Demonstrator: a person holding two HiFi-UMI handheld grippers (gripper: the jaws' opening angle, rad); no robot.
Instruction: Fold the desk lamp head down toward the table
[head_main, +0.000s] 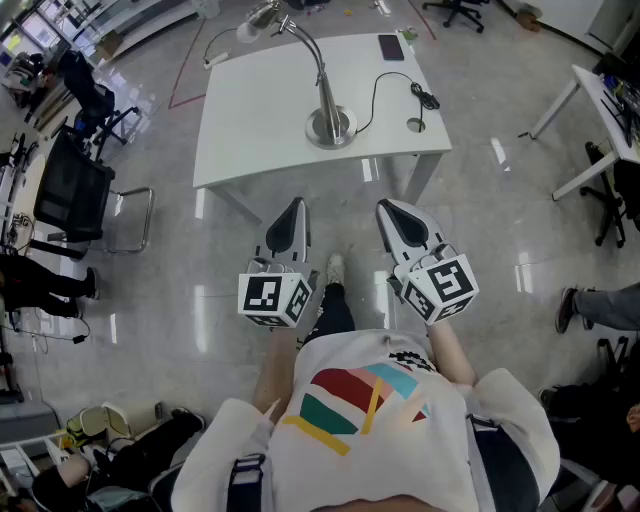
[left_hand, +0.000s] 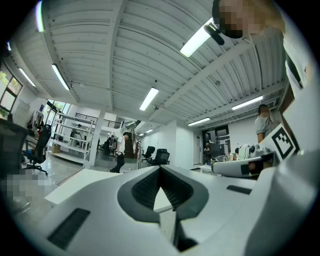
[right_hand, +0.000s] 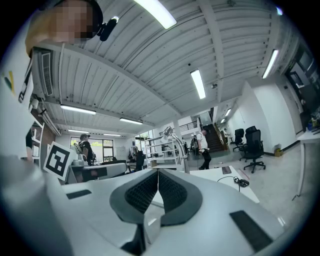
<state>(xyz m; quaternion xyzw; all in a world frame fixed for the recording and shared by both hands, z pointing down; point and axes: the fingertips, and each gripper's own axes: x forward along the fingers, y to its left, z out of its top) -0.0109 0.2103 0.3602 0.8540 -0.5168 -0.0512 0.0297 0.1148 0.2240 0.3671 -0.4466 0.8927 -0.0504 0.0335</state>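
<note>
Jaws shut, nothing between them, on both left gripper (head_main: 294, 205) and right gripper (head_main: 386, 206); held level, short of the table (head_main: 240, 130). Desk lamp (head_main: 322, 90) upright near the table's front edge, well apart. Neck (head_main: 312, 48) likely stiff, springy, slippery metal; base (head_main: 330, 127) heavy. Take hold just below the head (head_main: 262, 14), steady the base.

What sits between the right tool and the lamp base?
Nothing loose. In the head view, only bare floor, then the table edge and bare top, separate the right tool from the lamp base.
</note>
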